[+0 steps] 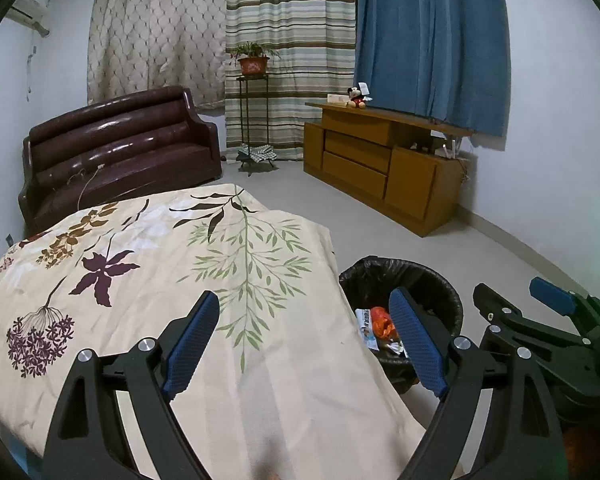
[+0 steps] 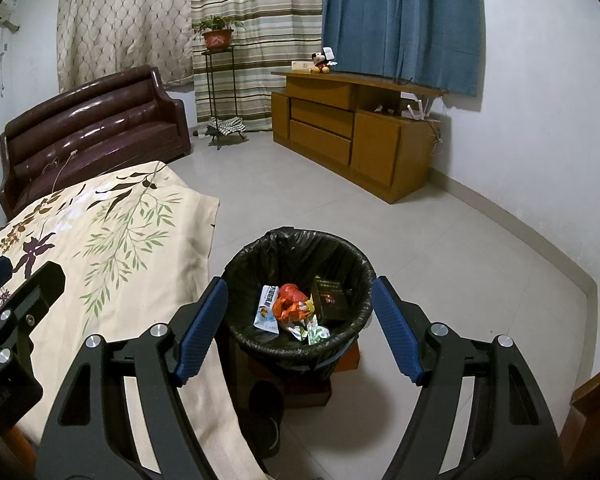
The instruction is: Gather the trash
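Observation:
A round bin with a black liner [image 2: 256, 258] stands on the floor beside the bed; it also shows in the left wrist view [image 1: 444, 288]. Inside lie an orange wrapper [image 2: 290, 304], a white and blue packet [image 2: 266, 312], a dark box [image 2: 332, 298] and crumpled paper [image 2: 314, 332]. My right gripper [image 2: 300, 320] is open and empty, held above the bin. My left gripper [image 1: 304, 340] is open and empty over the edge of the bed, with its right finger [image 1: 416, 344] in front of the bin.
A bed with a floral cover [image 1: 140, 280] fills the left. A brown sofa [image 1: 116, 148], a plant stand [image 1: 254, 120] and a wooden cabinet [image 1: 380, 160] stand along the far walls. A low brown box [image 2: 348, 358] sits under the bin. Grey floor [image 2: 440, 248] lies between.

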A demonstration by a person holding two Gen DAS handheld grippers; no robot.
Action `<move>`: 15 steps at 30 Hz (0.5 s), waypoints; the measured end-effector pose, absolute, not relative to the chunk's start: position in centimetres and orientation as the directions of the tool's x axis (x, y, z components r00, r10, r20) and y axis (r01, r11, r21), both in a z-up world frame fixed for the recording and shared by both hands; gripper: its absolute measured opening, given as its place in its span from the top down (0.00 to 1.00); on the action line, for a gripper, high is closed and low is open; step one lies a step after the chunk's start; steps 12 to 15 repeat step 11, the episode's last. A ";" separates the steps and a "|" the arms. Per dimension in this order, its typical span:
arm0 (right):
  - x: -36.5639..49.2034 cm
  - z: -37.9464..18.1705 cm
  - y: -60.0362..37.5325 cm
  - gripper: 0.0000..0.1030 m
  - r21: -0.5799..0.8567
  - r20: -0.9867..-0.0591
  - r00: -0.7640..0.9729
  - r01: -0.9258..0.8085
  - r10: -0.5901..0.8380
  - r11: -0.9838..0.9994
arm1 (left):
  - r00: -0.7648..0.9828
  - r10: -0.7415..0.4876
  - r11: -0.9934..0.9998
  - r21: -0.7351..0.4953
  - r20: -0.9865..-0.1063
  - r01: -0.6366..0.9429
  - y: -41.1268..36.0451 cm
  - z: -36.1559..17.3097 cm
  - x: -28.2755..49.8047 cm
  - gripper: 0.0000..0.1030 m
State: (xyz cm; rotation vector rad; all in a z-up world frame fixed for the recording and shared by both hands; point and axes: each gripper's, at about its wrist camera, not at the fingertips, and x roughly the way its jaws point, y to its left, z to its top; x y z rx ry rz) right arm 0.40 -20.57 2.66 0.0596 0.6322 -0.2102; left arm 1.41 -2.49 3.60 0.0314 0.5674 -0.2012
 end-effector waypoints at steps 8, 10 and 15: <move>0.4 2.7 -20.6 0.29 -0.009 -0.593 0.786 0.212 -0.177 0.977 | 0.824 -0.159 0.984 -0.021 -0.544 0.177 -2.0 3.4 1.7 0.18; 0.4 2.7 -20.6 0.29 -0.010 -0.594 0.785 0.212 -0.176 0.977 | 0.817 -0.160 0.984 -0.024 -0.553 0.176 -1.9 3.2 1.9 0.18; 0.4 2.5 -20.5 0.29 -0.010 -0.595 0.784 0.211 -0.176 0.977 | 0.813 -0.160 0.984 -0.026 -0.560 0.175 -1.8 3.1 2.1 0.18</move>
